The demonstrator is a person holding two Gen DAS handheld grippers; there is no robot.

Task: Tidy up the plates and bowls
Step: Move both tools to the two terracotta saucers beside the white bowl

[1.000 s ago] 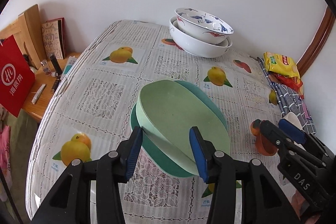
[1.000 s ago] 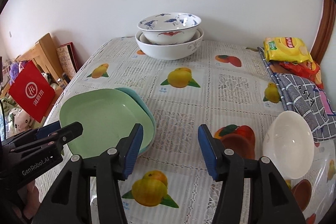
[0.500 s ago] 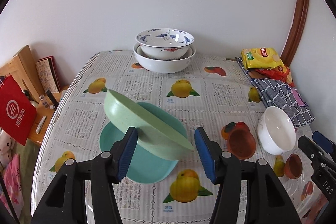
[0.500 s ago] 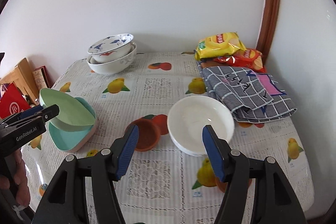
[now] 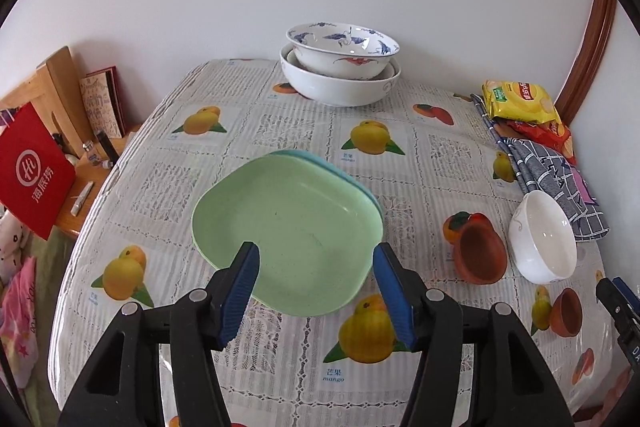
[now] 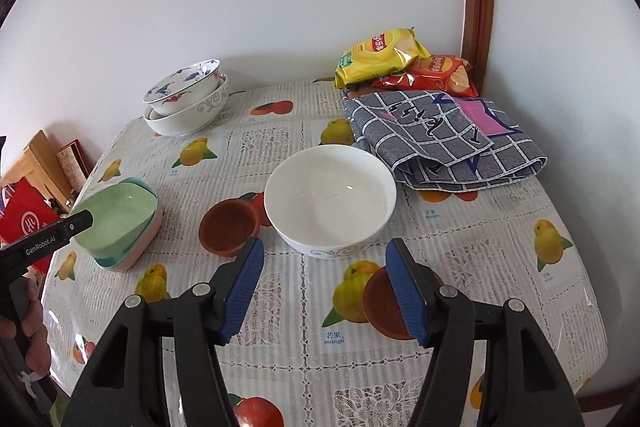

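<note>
A light green plate (image 5: 288, 227) lies flat on a teal plate (image 5: 324, 165); the right wrist view shows a pink plate (image 6: 138, 251) under both. My left gripper (image 5: 316, 267) hangs just in front of the green plate. Its jaws are opening, and the pads stand clear of the rim. My right gripper (image 6: 324, 279) is open and empty, just short of a white bowl (image 6: 330, 203). One small brown bowl (image 6: 230, 225) sits left of the white bowl. Another brown bowl (image 6: 380, 303) is partly hidden behind the right finger. Two large white bowls (image 5: 340, 67) are stacked at the back.
Yellow and red chip bags (image 6: 380, 57) and a folded grey checked cloth (image 6: 440, 139) fill the back right corner. A low wooden side table with a red bag (image 5: 32, 167) stands left of the table. A wall runs close behind the table.
The green plate was tilted between the left jaws and now lies flat on the stack, with the left jaws wider and drawn back. The right gripper swung right, from the plates to the white bowl.
</note>
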